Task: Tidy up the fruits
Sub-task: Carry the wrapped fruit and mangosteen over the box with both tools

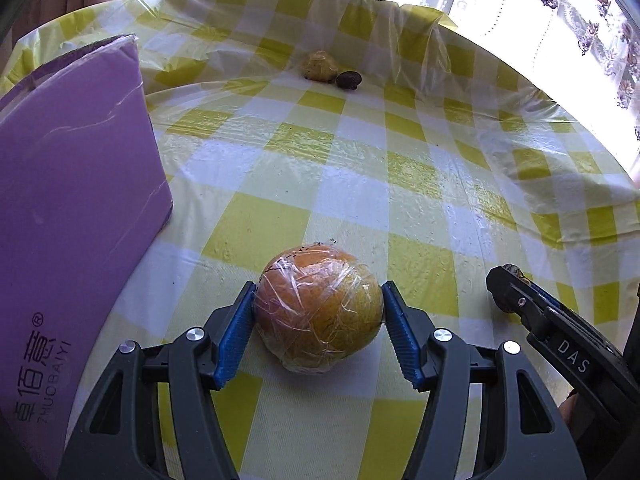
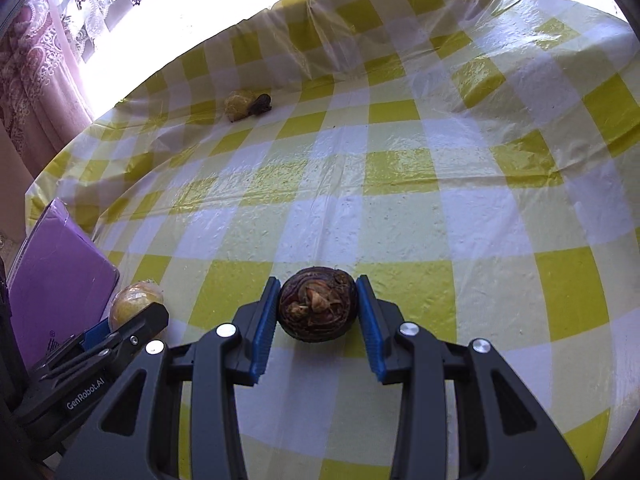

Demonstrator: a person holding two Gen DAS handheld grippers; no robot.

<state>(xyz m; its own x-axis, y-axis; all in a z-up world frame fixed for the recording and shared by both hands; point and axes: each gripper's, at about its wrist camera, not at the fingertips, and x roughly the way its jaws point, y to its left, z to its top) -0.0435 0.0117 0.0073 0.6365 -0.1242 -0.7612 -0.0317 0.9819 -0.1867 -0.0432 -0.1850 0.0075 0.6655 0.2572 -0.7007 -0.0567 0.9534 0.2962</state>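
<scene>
Left tongs point(image 1: 319, 312): blue pads pressed on both sides of the wrapped orange point(image 1: 318, 308), so it's gripped. The orange is in clear film and sits down at the checked cloth; can't tell whether it rests on it or is just lifted.

Right tongs point(image 2: 317, 308): pads bracket the dark brown fruit point(image 2: 317, 304). Left pad touches it; a thin sliver of gap seems to show at the right pad, so can't tell if it's a firm grip. The fruit is low on the counter point(image 2: 400, 208), on a yellow square.

Landmark is the purple box point(image 1: 68, 208):
- wrapped orange is just beside its near corner, to the right, not touching
- dark brown fruit is further right of the orange, well clear of the box
- small yellow wrapped fruit point(image 1: 319, 65) and small dark fruit point(image 1: 349, 79) are far beyond the box, by the back edge of the counter, touching each other

In the right wrist view the left tongs show at lower left with the orange at their tip, next to the box.

Yellow-white checked plastic cloth covers the counter. Bright window with floral curtain point(image 2: 36, 60) lies beyond it.
</scene>
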